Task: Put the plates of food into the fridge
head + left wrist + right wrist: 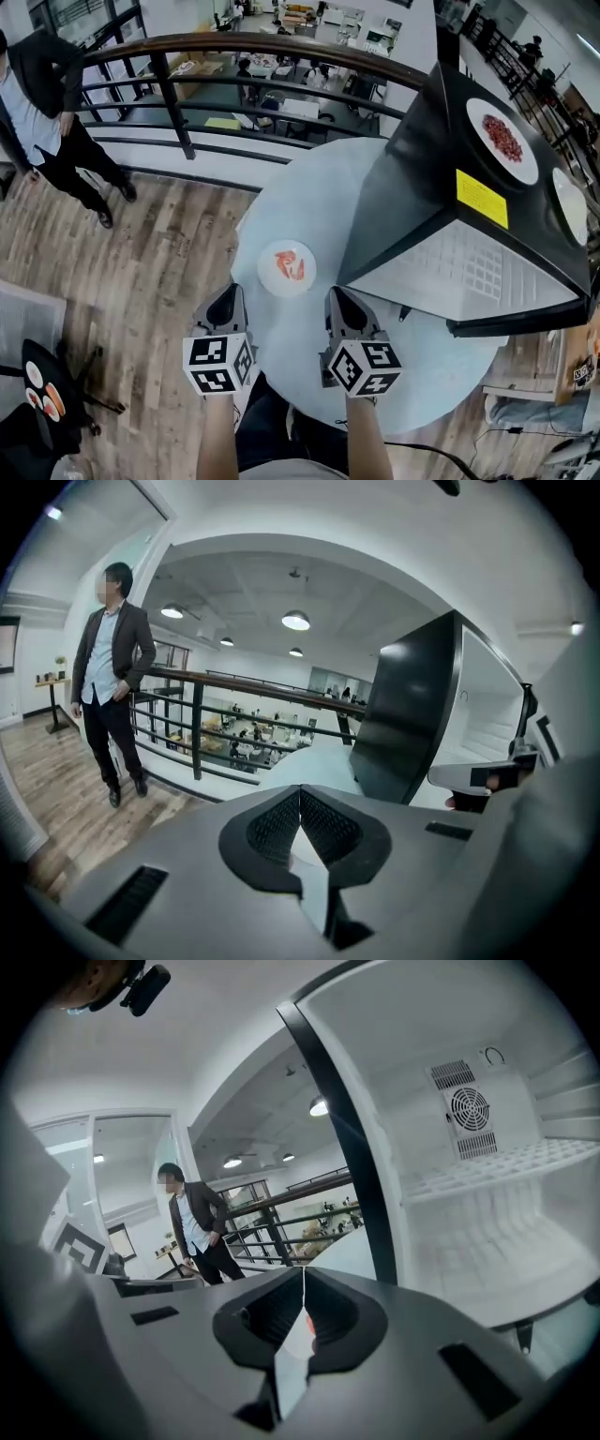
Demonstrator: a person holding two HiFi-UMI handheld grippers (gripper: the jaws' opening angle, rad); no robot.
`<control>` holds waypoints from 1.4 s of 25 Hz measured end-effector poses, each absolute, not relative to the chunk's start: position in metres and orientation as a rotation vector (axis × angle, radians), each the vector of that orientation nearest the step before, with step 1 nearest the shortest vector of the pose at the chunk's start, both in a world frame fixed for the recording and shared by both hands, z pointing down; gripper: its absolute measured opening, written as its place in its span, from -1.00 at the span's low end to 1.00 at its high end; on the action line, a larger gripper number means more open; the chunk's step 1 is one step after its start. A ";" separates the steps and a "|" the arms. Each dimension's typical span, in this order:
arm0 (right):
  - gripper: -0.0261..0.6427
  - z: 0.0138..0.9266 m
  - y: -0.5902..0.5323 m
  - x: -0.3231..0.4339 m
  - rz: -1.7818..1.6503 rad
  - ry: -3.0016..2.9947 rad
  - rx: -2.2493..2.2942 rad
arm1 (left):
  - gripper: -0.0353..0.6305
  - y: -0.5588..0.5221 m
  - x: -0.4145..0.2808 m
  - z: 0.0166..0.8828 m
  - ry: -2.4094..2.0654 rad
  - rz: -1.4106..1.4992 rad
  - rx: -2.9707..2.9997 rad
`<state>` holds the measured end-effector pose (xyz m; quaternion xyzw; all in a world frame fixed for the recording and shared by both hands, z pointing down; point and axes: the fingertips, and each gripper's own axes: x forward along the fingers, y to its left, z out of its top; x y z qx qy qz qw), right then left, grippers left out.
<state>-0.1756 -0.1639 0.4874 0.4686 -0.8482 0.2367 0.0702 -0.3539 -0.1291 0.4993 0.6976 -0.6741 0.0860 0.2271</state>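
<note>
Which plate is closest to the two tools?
The plate with orange-red food on the table, just ahead of the left tool and right tool. Two other plates sit atop the black fridge.

Bright indoor light, fisheye-warped edges

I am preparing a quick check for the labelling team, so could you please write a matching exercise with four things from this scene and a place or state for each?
Things:
1. plate of orange food
2. plate of dark red food
3. left gripper
4. person in the dark jacket

Places or states:
a. on top of the fridge
b. jaws shut, nothing held
c. on the round table
d. standing on the wood floor by the railing

Pairs: 1-c, 2-a, 3-b, 4-d.
</note>
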 end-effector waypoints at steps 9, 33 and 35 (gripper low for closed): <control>-0.88 0.562 -0.176 -0.178 0.913 -2.373 1.353 | -0.87 -0.146 -0.351 0.577 -1.690 0.321 1.746; -0.65 0.663 -0.203 -0.191 1.400 -2.060 1.319 | -0.61 -0.210 -0.345 0.662 -1.311 0.244 1.535; -0.64 0.667 -0.204 -0.192 1.394 -2.041 1.320 | -0.61 -0.213 -0.347 0.666 -1.304 0.246 1.528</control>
